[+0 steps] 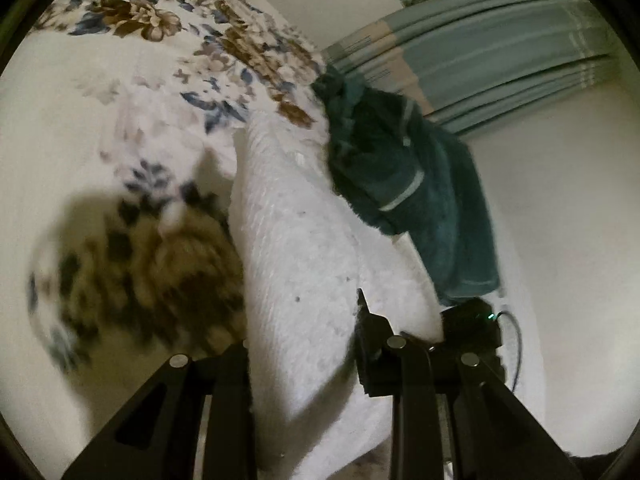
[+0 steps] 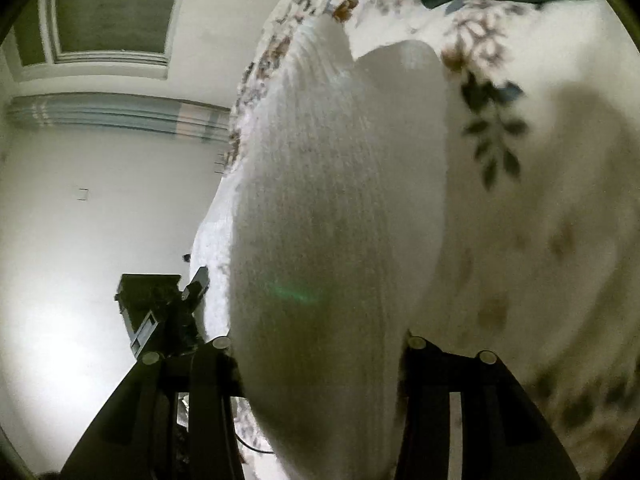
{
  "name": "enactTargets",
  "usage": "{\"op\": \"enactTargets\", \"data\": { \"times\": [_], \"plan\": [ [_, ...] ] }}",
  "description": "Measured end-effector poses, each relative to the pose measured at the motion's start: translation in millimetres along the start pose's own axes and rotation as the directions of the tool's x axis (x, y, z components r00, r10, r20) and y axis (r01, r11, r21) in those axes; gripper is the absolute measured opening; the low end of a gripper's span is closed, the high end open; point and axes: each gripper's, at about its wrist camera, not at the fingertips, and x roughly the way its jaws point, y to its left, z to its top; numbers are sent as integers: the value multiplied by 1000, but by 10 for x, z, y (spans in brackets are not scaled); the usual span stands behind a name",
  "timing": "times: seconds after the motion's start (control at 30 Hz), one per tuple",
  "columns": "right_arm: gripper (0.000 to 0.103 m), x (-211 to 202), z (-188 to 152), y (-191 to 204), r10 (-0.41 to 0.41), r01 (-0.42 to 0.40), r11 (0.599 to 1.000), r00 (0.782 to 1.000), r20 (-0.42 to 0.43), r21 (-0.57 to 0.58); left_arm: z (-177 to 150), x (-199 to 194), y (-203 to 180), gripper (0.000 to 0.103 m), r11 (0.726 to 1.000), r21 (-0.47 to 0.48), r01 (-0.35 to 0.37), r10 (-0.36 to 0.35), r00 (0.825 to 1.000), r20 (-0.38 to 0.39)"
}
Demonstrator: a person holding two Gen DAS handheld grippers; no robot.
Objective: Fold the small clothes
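A white towel [image 1: 304, 248] is held up off the floral bedspread [image 1: 132, 92] by both grippers. My left gripper [image 1: 316, 360] is shut on one edge of the white towel, which runs up between its fingers. My right gripper [image 2: 320, 360] is shut on the towel's other edge [image 2: 336, 208], and the cloth fills the middle of that view. The right gripper also shows in the left wrist view [image 1: 468, 332], and the left gripper in the right wrist view [image 2: 176, 312]. A dark green towel [image 1: 404, 184] lies crumpled on the bed beyond the white one.
The floral bedspread also shows in the right wrist view [image 2: 540, 160]. A striped blue curtain [image 1: 480, 52] hangs on the wall behind the bed. A window [image 2: 112, 12] sits high on the white wall [image 2: 80, 220].
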Motion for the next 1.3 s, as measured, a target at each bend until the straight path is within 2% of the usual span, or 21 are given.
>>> {"op": "enactTargets", "data": {
  "times": [0.13,0.23,0.33,0.37,0.4,0.43,0.5,0.53,0.57,0.63,0.67,0.7,0.73,0.8,0.83,0.9,0.93,1.07,1.13,1.2,1.3],
  "plan": [
    [46,225,353,-233,-51,51,998,999,-19,28,98,323,277,22,998,16,-65,66,995,-78],
    [47,431,374,-383,-64,65,996,998,-30,60,54,491,422,24,994,34,-107,110,986,-125],
    [57,478,276,-409,-100,103,993,994,-50,64,-15,467,487,30,990,15,-140,140,978,-155],
    [63,463,240,-404,-129,133,989,990,-58,60,-44,415,479,36,986,15,-165,165,975,-151],
    [65,453,267,-369,-178,181,983,982,-62,43,-63,380,473,48,980,18,-199,199,969,-144],
    [69,399,228,-317,-229,230,973,972,-52,9,-90,334,459,53,970,25,-243,244,960,-136],
    [78,288,115,-211,-383,380,922,923,-26,-69,-218,184,430,64,944,30,-328,329,940,-92],
    [81,236,19,-150,-422,420,903,906,-7,-92,-294,118,398,66,927,43,-372,375,925,-63],
    [84,238,19,-90,-499,498,859,866,23,-118,-350,89,379,71,907,58,-417,419,907,-37],
    [86,174,-107,10,-602,604,783,796,68,-145,-514,43,265,72,852,104,-514,515,857,16],
    [89,176,-183,129,-657,664,731,747,101,-159,-620,31,157,81,807,143,-572,572,819,46],
    [92,188,-256,196,-706,717,678,697,129,-162,-677,27,108,95,777,163,-609,608,792,61],
    [92,213,-323,281,-746,761,630,648,153,-154,-755,27,15,101,741,189,-644,642,762,78],
    [93,219,-378,454,-791,808,574,589,166,-133,-853,24,-112,103,701,215,-680,679,729,91],
    [102,203,-449,517,-806,825,552,566,175,-125,-896,9,-185,103,677,222,-701,700,707,98],
    [103,175,-582,658,-835,859,499,513,201,-118,-922,-26,-309,103,666,227,-711,709,697,104],
    [103,4,-721,727,-843,869,482,495,211,-114,-942,-61,-398,103,650,232,-724,720,684,118],
    [103,-311,-950,1050,-856,892,440,450,254,-98,-1016,-230,-812,103,630,264,-730,724,676,140],
    [103,-425,-1003,1194,-856,896,434,442,267,-93,-1041,-316,-1040,103,617,279,-736,726,669,160],
    [103,-641,-1163,1391,-853,897,434,438,285,-82,-1067,-437,-1257,103,624,281,-729,717,678,165],
    [103,-970,-1400,1731,-846,901,427,428,317,-77,-1162,-676,-1652,103,621,287,-729,711,678,187]
  ]
}}
